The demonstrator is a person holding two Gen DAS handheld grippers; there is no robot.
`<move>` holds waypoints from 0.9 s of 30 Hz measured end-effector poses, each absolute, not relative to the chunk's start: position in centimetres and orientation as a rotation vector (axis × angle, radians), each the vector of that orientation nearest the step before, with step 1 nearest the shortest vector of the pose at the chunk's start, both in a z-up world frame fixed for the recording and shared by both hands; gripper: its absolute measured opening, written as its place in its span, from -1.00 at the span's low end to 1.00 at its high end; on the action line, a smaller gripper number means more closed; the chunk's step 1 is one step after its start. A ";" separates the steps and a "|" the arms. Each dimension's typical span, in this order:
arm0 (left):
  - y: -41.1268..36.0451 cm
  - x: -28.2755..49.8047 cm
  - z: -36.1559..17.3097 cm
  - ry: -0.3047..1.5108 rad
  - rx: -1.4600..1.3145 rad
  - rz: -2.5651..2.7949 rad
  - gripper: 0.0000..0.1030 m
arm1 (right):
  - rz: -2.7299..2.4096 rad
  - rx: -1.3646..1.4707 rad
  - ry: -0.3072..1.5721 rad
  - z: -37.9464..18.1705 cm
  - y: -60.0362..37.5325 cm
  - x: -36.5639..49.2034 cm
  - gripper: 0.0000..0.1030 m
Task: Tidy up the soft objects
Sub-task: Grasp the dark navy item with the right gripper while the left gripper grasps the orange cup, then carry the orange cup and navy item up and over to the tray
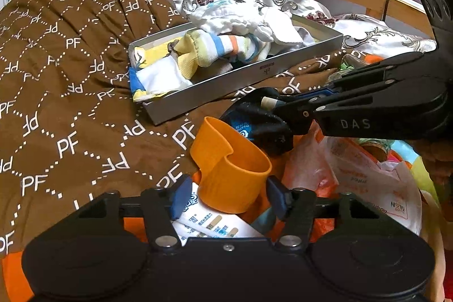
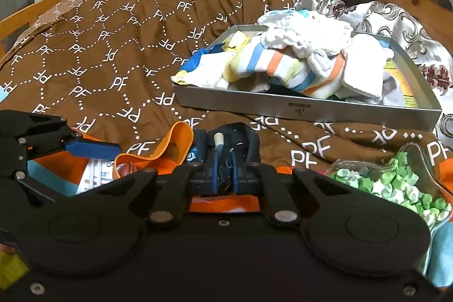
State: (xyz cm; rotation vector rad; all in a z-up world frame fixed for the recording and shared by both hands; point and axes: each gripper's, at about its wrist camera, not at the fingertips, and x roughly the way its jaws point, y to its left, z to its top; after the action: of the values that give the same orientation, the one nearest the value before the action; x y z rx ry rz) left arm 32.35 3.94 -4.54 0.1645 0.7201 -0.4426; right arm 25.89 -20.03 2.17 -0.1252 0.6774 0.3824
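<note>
Two tongs work low in the frame over your brown quilt (image 1: 70,70). Your right tongs (image 2: 225,173) are pinched tight on a dark sock (image 1: 254,123). Your left tongs (image 1: 228,198) stand half spread around an orange cup (image 1: 232,169), pads apart from it. More socks (image 2: 286,67) fill the grey tray (image 2: 311,106), upper right.

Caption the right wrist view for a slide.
Right gripper shut on a dark sock, with a sock-filled grey box ahead on the brown quilt.
</note>
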 end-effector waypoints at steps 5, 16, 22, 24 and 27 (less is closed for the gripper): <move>3.4 32.5 -4.4 0.724 0.168 -0.460 -0.17 | 0.371 -0.126 0.683 2.2 -20.4 25.9 -0.93; 2.7 32.4 -3.5 0.734 0.157 -0.468 -0.61 | 0.338 -0.126 0.673 3.0 -21.5 25.4 -0.95; 3.2 31.8 -2.2 0.714 0.135 -0.454 -0.67 | 0.328 -0.143 0.649 4.0 -21.6 24.6 -0.96; 3.3 31.5 -1.8 0.706 0.131 -0.449 -0.68 | 0.326 -0.151 0.637 4.3 -21.6 24.3 -0.97; 3.6 31.1 -1.2 0.693 0.125 -0.440 -0.69 | 0.323 -0.164 0.620 5.0 -21.6 23.8 -0.97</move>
State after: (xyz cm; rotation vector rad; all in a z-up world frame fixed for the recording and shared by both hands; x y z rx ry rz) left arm 31.14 3.58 -1.17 0.1249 0.6929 -0.4398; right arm 23.78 -21.56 5.02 -0.1644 0.6197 0.3225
